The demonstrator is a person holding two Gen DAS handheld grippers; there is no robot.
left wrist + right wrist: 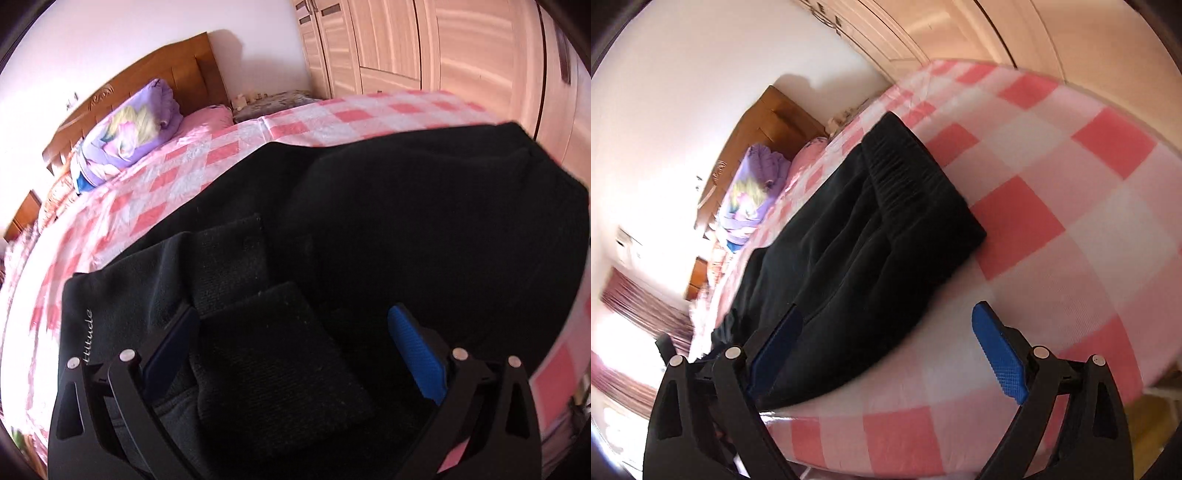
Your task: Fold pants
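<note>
Black pants point(406, 229) lie on a bed with a pink and white checked sheet point(229, 147). In the left wrist view the ribbed leg cuffs point(273, 354) lie just ahead, between the fingers of my left gripper point(295, 332), which is open and hovers over them. In the right wrist view the pants point(857, 258) stretch away, with the gathered waistband point(908, 177) at the far end. My right gripper point(886, 328) is open; its left finger is over the near edge of the pants and its right finger is over bare sheet point(1071, 221).
A purple folded quilt point(133, 129) and pink pillow point(214, 114) lie at the wooden headboard point(155, 81). A light wooden wardrobe point(443, 44) stands beyond the bed. The bed's near edge point(886, 428) runs below my right gripper.
</note>
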